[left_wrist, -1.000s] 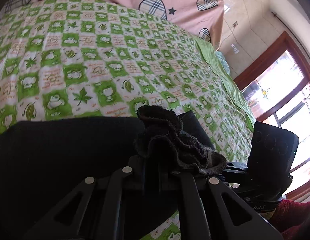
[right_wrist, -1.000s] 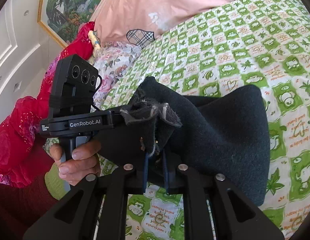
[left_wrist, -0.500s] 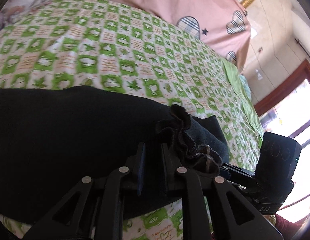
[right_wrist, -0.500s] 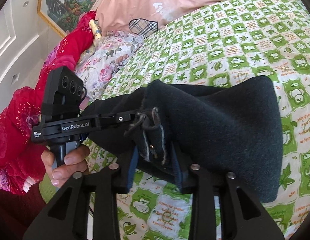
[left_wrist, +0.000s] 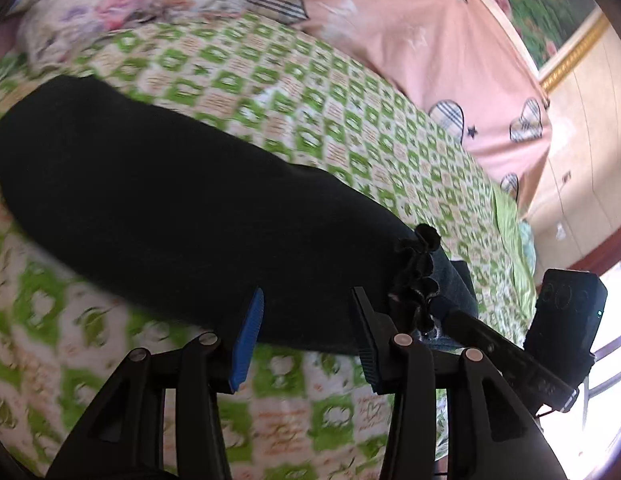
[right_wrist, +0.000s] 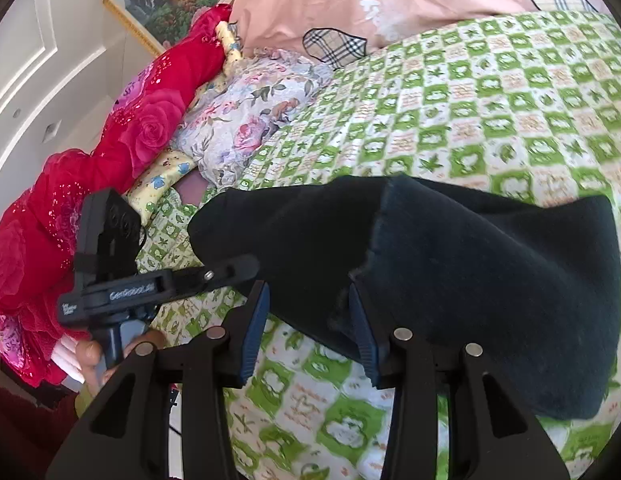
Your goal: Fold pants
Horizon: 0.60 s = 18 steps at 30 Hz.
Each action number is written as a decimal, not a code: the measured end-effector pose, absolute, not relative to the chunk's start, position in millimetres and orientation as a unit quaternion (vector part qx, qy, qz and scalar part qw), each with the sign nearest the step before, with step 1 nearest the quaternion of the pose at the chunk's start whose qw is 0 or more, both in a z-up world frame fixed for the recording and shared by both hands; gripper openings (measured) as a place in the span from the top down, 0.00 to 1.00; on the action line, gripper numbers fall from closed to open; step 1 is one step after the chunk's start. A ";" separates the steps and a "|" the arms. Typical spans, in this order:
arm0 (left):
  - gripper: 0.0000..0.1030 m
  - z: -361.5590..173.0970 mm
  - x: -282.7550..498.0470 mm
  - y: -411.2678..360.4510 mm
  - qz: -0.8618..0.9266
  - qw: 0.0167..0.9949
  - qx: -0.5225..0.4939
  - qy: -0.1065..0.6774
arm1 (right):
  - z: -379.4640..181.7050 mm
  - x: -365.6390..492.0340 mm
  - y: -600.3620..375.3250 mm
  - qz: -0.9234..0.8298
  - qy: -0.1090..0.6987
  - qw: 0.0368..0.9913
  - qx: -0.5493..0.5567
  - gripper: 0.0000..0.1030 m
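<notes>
Left wrist view: the left tongs [left_wrist: 306,332] hang over a bed [left_wrist: 350,136] spread with a green-and-white checked sheet, their blue-padded fingers [left_wrist: 248,336] parted and widening, with nothing pinched between them. The dark pants [left_wrist: 182,216] lie folded on the sheet just beyond the fingertips, the near edge of the cloth showing in the gap but not pressed by either pad. In this view the bundle's long axis runs from upper left to lower right, ending in a frilled, gathered edge [left_wrist: 420,276] beside the right-hand finger. The right tongs [left_wrist: 490,344] come in at lower right, their tip at that same gathered end. Right wrist view: the right tongs [right_wrist: 310,324] are likewise spread and opening, empty, with a fold of the pants [right_wrist: 450,264] reaching down between the two pads without being gripped. Here the cloth stretches across the frame from left to right, its raw edge running down the middle. At left, a hand [right_wrist: 94,360] grips the handle of the left tongs [right_wrist: 246,266], whose tip rests at the pants' left end. Pink and flowered pillows [right_wrist: 246,124] lie at the head of the bed.
</notes>
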<state>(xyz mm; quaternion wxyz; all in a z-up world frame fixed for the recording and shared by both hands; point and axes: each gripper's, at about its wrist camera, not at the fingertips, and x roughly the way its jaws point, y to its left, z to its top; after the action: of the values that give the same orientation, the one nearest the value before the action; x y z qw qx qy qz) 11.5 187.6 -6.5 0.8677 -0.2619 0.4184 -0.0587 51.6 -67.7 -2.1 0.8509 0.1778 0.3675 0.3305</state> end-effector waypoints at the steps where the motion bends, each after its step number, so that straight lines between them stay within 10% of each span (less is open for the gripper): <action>1: 0.53 -5.5 7.3 192.9 -0.052 0.869 -0.263 0.416 | -0.5 54.3 -63.0 0.335 0.368 0.850 0.174 0.58; 18: 0.46 -10.9 -41.0 288.6 0.083 0.852 -0.345 0.386 | 19.1 82.9 5.2 0.384 0.373 0.836 0.120 0.49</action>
<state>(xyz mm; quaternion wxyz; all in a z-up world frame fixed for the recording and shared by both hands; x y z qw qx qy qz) -41.0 288.6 -10.9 0.8517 -0.3446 0.3861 0.0825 82.9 5.2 19.1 0.8359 0.1196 0.3733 0.3843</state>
